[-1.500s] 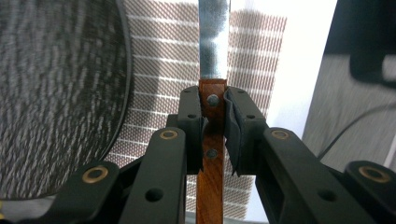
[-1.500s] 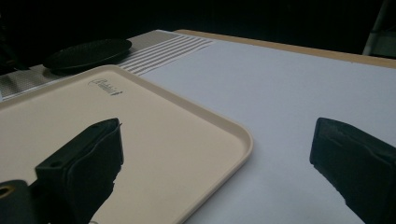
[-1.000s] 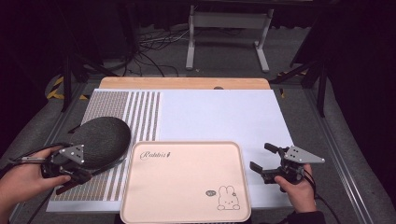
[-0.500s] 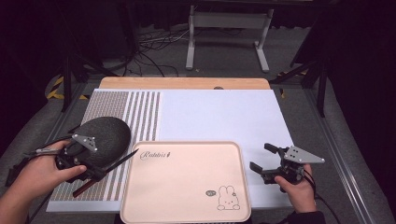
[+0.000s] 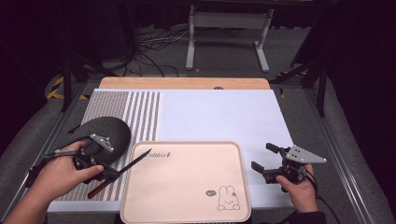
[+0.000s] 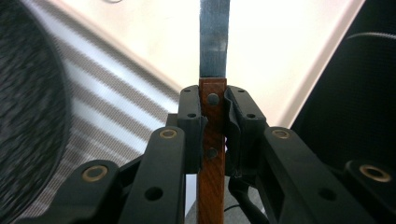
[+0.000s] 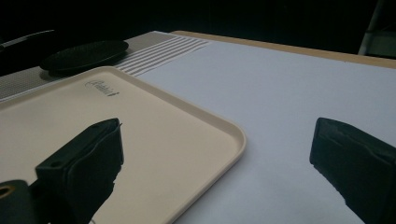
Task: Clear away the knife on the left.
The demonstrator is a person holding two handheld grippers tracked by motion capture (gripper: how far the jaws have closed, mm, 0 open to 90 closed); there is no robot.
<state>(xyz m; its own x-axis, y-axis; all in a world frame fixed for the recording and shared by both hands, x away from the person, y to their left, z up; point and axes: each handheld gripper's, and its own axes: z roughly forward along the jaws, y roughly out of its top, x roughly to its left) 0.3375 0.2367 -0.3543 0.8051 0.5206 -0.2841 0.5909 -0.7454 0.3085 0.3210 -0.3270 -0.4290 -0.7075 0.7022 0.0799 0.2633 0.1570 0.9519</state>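
A knife with a brown wooden handle and a dark blade (image 5: 134,162) is clamped in my left gripper (image 5: 112,175), at the left side of the table. Its tip reaches over the left rim of the cream tray (image 5: 187,182). In the left gripper view the jaws of my left gripper (image 6: 214,107) press on both sides of the handle (image 6: 212,154), and the blade (image 6: 215,42) points out over the tray. My right gripper (image 5: 262,156) rests by the tray's right edge, open, with nothing between its fingers (image 7: 88,158).
A dark round plate (image 5: 105,133) lies on the striped mat (image 5: 140,112), just behind my left hand. White paper (image 5: 219,116) covers the table beyond the tray. A wooden strip (image 5: 187,83) runs along the far edge, with a metal stand (image 5: 229,28) and cables behind it.
My left gripper has carried the knife to the right, from beside the dark plate toward the tray, and the blade tip now crosses the tray's rim. The right gripper has stayed put.
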